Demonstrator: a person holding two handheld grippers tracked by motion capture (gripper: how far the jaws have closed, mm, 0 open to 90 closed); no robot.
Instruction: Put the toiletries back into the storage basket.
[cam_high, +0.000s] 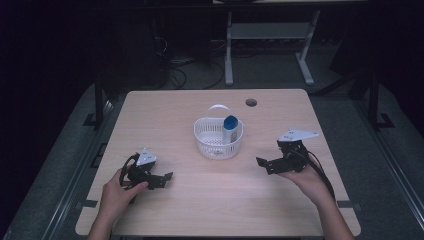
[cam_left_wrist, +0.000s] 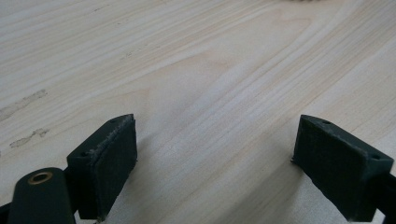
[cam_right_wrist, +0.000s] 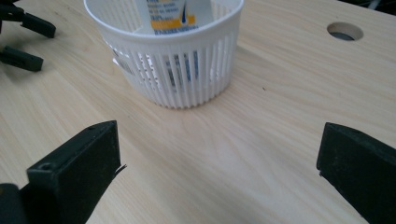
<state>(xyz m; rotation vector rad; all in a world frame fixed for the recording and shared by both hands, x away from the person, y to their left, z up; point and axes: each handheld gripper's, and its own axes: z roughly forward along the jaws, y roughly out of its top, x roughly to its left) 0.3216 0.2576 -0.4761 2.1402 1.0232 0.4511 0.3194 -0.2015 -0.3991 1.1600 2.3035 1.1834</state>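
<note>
1. Left gripper (cam_high: 165, 179) sits low over the near-left part of the table (cam_high: 165, 115), in my left hand (cam_high: 116, 192); its jaws are spread wide with only bare wood between them.
2. My right gripper (cam_high: 264, 165) hovers near the table's right side, held in my right hand (cam_high: 306, 177), jaws equally wide apart and holding nothing.
3. Between my two grippers, a little farther back, stands the white slotted basket (cam_high: 218, 141), its handle folded toward the far side.
4. A white tube with a blue cap (cam_high: 230, 125) leans upright inside the basket, against its right wall.
5. From the right gripper view the basket (cam_right_wrist: 187, 74) is ahead of my open jaws, well apart from them.
</note>
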